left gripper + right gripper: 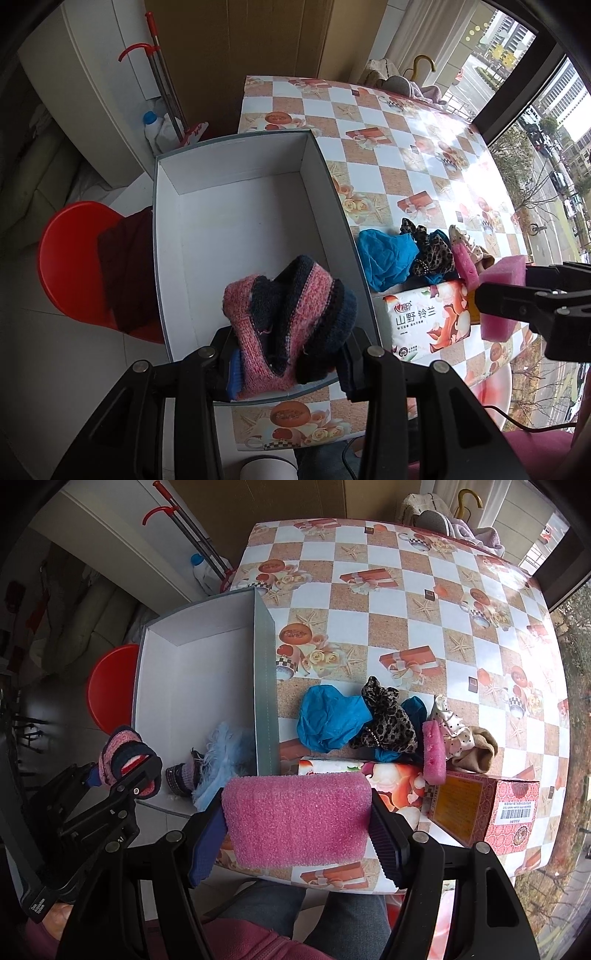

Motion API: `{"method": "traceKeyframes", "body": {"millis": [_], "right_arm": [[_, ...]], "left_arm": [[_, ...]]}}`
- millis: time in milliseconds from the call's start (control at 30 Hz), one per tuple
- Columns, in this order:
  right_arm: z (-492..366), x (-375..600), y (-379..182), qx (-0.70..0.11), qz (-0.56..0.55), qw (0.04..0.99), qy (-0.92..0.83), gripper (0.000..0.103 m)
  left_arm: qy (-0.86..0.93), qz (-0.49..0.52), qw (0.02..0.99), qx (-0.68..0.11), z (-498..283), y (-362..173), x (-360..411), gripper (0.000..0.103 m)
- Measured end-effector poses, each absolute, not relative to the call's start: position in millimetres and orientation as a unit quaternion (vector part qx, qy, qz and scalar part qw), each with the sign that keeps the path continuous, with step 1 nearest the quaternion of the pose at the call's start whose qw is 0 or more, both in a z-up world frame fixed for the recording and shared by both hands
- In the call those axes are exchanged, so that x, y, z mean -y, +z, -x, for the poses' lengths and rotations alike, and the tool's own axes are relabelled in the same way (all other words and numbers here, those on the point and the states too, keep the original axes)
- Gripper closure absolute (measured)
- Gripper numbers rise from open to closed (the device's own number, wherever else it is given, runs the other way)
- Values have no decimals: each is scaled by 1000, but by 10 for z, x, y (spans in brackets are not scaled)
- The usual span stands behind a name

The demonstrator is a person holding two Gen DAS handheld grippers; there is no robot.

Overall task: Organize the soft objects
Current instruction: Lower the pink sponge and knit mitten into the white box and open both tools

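A pink-and-navy striped knitted sock (291, 325) was clamped between the narrowed jaws of the left gripper (291, 365), above the near end of the open white cardboard box (236, 229). A rectangular pink foam sponge (297, 819) was gripped between the wider-set jaws of the right gripper (297, 834), over the near edge of the checkered-oilcloth table (406, 602).

The bench (388, 602) wears a checkered oilcloth. An open white box (266, 672) sits at its left edge. Right of the box lie a blue cloth (328, 716), a leopard scrunchie (391, 720), a tissue pack (391, 779), a pink sponge (433, 757) and a red carton (491, 805).
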State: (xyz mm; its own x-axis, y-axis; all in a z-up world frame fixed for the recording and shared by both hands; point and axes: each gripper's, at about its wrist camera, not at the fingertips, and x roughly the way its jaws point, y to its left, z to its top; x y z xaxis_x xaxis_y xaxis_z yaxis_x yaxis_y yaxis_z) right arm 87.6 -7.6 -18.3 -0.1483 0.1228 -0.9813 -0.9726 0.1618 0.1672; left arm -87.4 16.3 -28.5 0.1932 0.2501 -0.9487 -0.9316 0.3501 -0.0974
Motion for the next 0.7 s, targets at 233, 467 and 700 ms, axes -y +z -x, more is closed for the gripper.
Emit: {"method": "traceKeyframes", "body": {"millis": [233,467,700], "right_arm": [[-671,-56,-203,-534,397,509,546,32],[-411,-309,-279,-522,414,485,567,32],[-176,-603,-262,-510,423,466,587,31]], "left_arm": [[456,371,668,-457,1019,-314,-269,59],[474,370,650,-465,1144,-416,-356,57],[490,381,636,-459,1186,-451,-421,47]]}}
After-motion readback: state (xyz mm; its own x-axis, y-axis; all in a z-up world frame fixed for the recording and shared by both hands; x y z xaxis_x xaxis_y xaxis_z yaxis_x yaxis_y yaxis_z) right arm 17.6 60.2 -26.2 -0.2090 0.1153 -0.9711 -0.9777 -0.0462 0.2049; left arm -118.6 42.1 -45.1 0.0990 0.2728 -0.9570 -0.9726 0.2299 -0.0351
